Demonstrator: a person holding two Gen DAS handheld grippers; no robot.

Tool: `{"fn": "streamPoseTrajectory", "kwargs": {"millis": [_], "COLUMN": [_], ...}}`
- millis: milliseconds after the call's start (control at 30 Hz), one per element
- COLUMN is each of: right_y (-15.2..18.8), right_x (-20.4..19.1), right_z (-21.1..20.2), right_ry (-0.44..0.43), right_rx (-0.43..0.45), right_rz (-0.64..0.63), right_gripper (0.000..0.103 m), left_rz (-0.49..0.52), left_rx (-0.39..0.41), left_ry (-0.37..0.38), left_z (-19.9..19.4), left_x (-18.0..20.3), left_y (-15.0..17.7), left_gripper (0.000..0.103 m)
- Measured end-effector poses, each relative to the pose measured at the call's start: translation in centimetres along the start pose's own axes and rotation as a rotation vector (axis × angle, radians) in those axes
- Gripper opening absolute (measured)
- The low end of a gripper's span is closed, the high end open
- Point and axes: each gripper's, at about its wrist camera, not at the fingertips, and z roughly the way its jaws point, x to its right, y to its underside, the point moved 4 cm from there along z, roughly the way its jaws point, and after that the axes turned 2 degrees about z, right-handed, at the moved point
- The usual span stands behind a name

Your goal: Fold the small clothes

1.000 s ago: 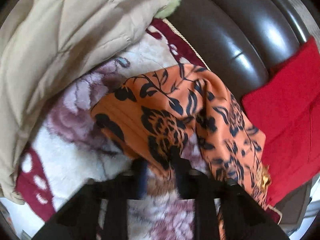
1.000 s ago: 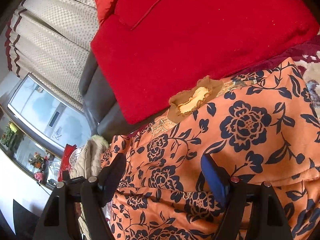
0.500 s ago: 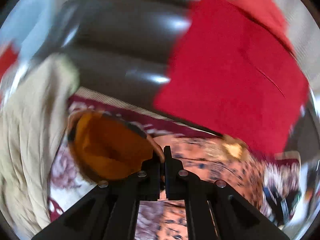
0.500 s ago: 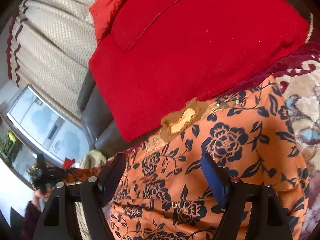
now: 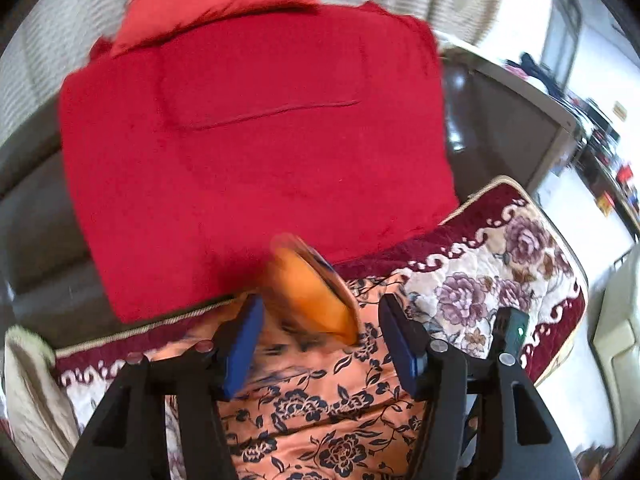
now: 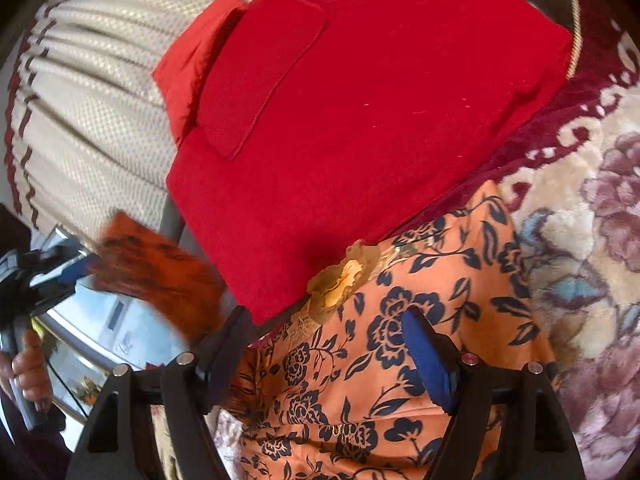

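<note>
My left gripper (image 5: 320, 320) has just been opening its jaws; a blurred orange flap (image 5: 310, 300) sits between them, pads clear of it, so I judge I've dropped that edge over to make a fold. The orange floral garment (image 6: 420, 300) lies on the floral blanket (image 6: 592, 220), near the red cushion (image 6: 360, 100). My right gripper (image 6: 328, 344) hovers wide over it, gripping nothing. The flap's edge is too smeared to read.

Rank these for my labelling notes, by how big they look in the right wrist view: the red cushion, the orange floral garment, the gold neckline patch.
1. red cushion
2. orange floral garment, nearer the camera and partly cut off, so unsure
3. gold neckline patch
</note>
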Motion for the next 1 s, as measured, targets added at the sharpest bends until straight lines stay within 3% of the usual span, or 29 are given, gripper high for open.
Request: {"fn": "streamPoseTrajectory", "kwargs": {"millis": [200,433,567,667,833,900,933,1000], "right_y": [-1.5,-2.3,-2.2,-1.7,-1.5,-1.5,-1.5,-1.3], "right_x": [1.4,3.7,5.9,6.4,6.2,5.6,5.3,4.9], "right_z": [-0.9,1.6,4.0,5.8,7.4,7.6,7.7,7.9], "right_ry": [0.006,0.041,0.051,0.100,0.160,0.152,0.135,0.168], "right_rx": [0.019,-0.045,-0.086,-0.095,-0.063,-0.037,-0.034,-0.032], "right_rz": [0.052,0.104,0.181,0.182,0.141,0.118,0.101,0.074], "right_gripper": [0.081,0.081,0.081,0.081,0.080,0.058,0.017,0.012], "left_rz": [-0.081,-0.329,-0.467,-0.509,-0.490,-0.464,-0.458,-0.459], "left_rx": [-0.019,-0.144,-0.163,-0.188,-0.258,-0.287,-0.304,-0.292], "left_ry": [-0.035,-0.153,-0.200,-0.229,-0.250,-0.284,-0.293,-0.287], "left_z": [1.0,7.2,10.1,12.2,15.4,16.3,16.7,16.7], "left_x": [-4.6,-15.4,-20.1,-21.5,-21.3,-21.2,-21.2,-21.1], "left_y": [2.8,12.6,17.9,21.0,24.1,24.8,25.2,25.3], "left_gripper": [0.061,0.061,0.061,0.061,0.061,0.061,0.061,0.061]}}
